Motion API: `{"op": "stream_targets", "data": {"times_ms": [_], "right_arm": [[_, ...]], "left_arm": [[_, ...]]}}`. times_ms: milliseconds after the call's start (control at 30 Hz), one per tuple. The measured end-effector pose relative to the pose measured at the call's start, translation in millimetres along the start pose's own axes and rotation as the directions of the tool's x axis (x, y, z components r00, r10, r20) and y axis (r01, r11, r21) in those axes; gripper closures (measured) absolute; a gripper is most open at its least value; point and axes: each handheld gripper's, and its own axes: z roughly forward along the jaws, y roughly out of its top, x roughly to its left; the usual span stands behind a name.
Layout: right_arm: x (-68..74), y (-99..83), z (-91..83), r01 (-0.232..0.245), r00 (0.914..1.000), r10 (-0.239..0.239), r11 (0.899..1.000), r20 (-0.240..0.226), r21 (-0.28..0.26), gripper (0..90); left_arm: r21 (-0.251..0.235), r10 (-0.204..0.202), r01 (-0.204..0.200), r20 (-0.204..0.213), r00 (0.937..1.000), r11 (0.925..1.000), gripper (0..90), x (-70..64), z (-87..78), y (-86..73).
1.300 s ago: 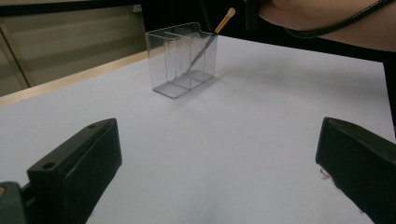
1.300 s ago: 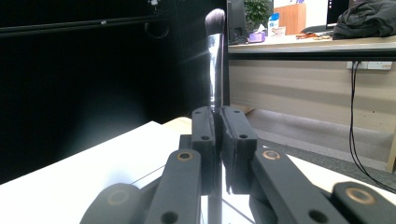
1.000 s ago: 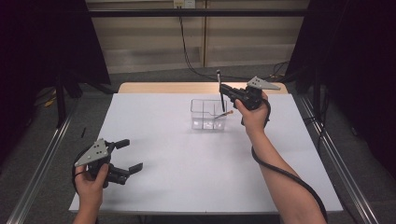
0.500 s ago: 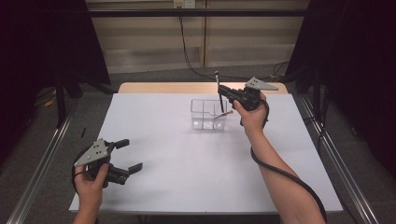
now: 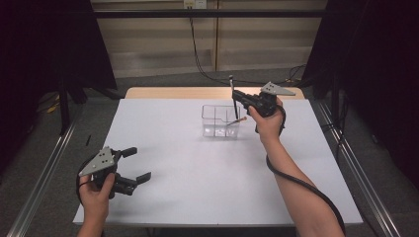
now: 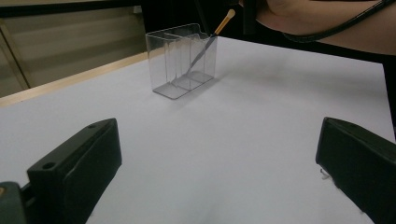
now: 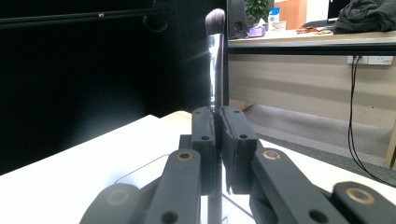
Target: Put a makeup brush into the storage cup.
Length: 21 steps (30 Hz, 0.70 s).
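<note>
A clear plastic organizer (image 5: pixel 220 121) with several slots stands at the back middle of the white table (image 5: pixel 197 173). A brush with a tan end (image 5: pixel 238 120) leans in its right slot, and shows again as the leaning brush (image 6: pixel 205 43) in the organizer (image 6: pixel 180 60) in the left gripper view. My right gripper (image 5: pixel 237 97) hovers just above the organizer's right side, shut on a dark makeup brush (image 5: pixel 231 86) that stands upright, bristles up. In the right gripper view the brush (image 7: pixel 215 56) rises from my right gripper (image 7: pixel 218 122). My left gripper (image 5: pixel 141 163) rests open near the front left, nothing between its jaws (image 6: pixel 219 154).
A wooden strip (image 5: pixel 197 92) runs along the table's far edge, with cables on the floor behind it. Metal rails (image 5: pixel 44 168) flank both sides of the table. A black cable (image 5: pixel 296 182) trails along the person's right forearm.
</note>
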Motion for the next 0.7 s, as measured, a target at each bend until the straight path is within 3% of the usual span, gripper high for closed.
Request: {"op": "stream_targets", "data": {"times_ms": [700], "right_arm": [[-5.0, -7.2, -11.9, 0.006, 1.0000, -0.006, 1.000, 0.001, 0.027, 84.2]], "left_arm": [[0.002, 0.004, -0.004, -0.001, 1.0000, 1.0000, 0.2, -0.7, 0.3, 1.3]]}}
